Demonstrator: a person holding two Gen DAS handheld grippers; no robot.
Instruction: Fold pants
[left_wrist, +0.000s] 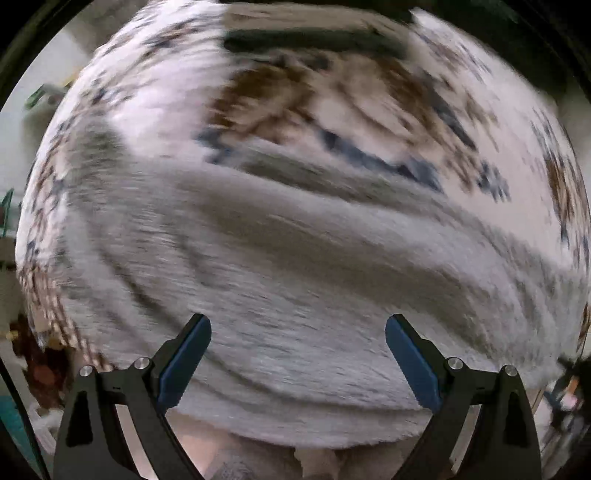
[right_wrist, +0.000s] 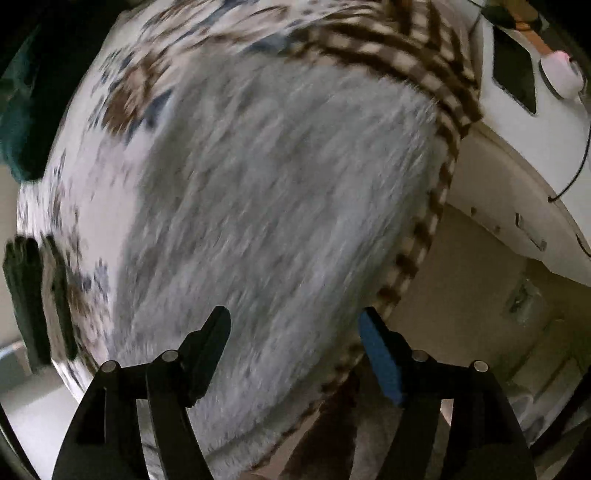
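Grey pants lie spread on a white bedspread with a brown and blue pattern. Both views are blurred by motion. My left gripper hangs open just above the grey cloth, its blue pads wide apart, holding nothing. In the right wrist view the pants reach to the bed's checked brown border. My right gripper is open above the pants near that border, with nothing between its fingers.
A dark flat object lies at the far side of the bed. A white piece of furniture with cables stands to the right of the bed. Beige floor shows below it. Clutter lies at the left edge.
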